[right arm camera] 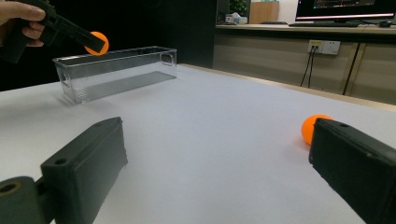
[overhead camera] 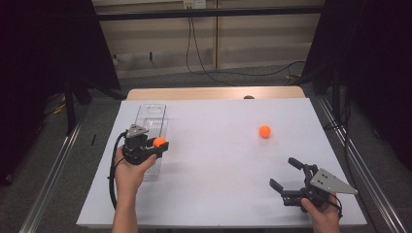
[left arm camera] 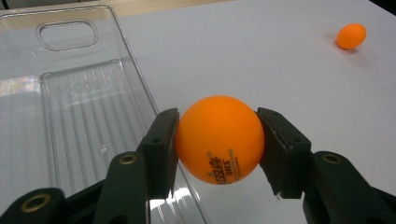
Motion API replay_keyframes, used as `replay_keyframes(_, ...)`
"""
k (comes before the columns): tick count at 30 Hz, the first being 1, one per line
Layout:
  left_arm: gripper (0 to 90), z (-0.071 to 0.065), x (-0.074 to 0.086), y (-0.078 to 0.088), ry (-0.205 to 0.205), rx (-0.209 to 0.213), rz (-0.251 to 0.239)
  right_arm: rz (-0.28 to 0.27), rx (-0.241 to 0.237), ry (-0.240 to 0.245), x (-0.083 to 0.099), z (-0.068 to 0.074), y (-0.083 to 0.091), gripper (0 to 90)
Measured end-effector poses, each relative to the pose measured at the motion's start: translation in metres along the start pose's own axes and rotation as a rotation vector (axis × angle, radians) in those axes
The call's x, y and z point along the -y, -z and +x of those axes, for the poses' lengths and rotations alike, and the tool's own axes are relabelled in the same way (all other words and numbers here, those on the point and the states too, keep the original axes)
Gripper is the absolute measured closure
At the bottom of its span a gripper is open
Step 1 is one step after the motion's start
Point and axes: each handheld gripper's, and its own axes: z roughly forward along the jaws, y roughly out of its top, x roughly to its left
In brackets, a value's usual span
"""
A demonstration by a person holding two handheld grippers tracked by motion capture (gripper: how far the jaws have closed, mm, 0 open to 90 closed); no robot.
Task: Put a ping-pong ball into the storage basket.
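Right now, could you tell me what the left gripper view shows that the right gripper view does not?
Left gripper view: red print on the held ball, both pads pressing it, and the ribbed floor of the bin. Right gripper view: open right tongs, a hand, a desk with a monitor. Both: held ball, bin, loose ball, white table.

Two black hand-held grippers, left gripper point(overhead camera: 156, 145) with blocky jaws and brass-ringed screw holes, grey three-cornered plate on top, black cable looping down, right gripper point(overhead camera: 283, 173) matching, grey plate with dark screws, bare forearms, no sleeves
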Motion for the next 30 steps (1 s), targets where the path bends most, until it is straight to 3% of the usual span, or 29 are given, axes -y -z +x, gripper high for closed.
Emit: replay_keyframes(30,51.0,0.011,-0.002,0.006,0.019,-0.038,-0.019,-0.001,0.001,0.0,0.0,-0.001,0.0,3.5)
